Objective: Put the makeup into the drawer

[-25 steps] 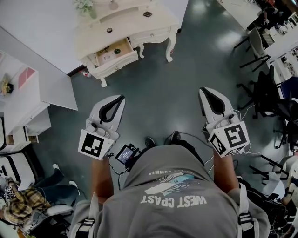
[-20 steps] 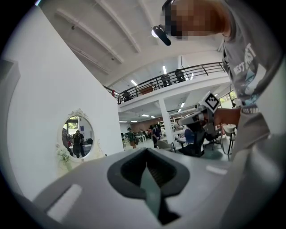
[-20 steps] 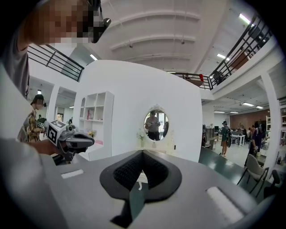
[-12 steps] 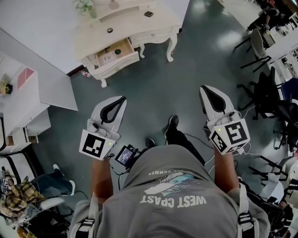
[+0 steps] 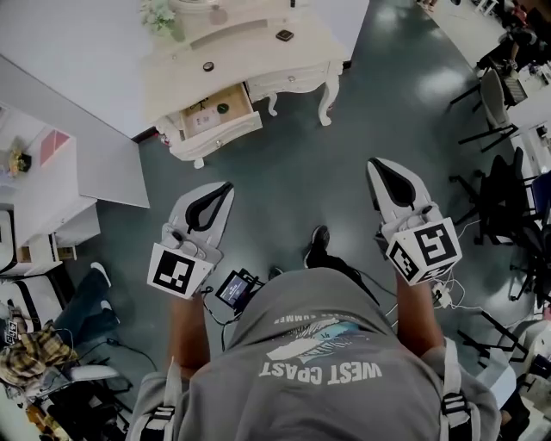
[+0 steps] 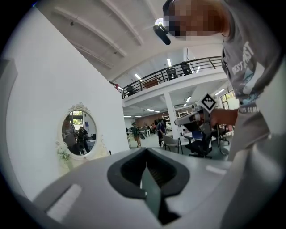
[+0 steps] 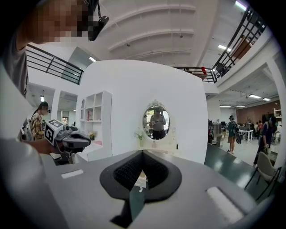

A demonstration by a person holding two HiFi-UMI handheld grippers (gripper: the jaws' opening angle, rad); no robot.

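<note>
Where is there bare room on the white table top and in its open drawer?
Table top: bare strip between the small round pot and the dark square case, plus the right end past the case. Back left corner is crowded by flowers. Drawer already holds a dark round thing and flat items; bare spots there too small to tell.

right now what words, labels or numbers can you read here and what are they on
"WEST COAST": print on the person's grey shirt.
Smaller line above it: too small to read.
Cube markers on the left gripper and right gripper: black-and-white patterns, no letters.
The small screen at the waist: too small to read.
</note>
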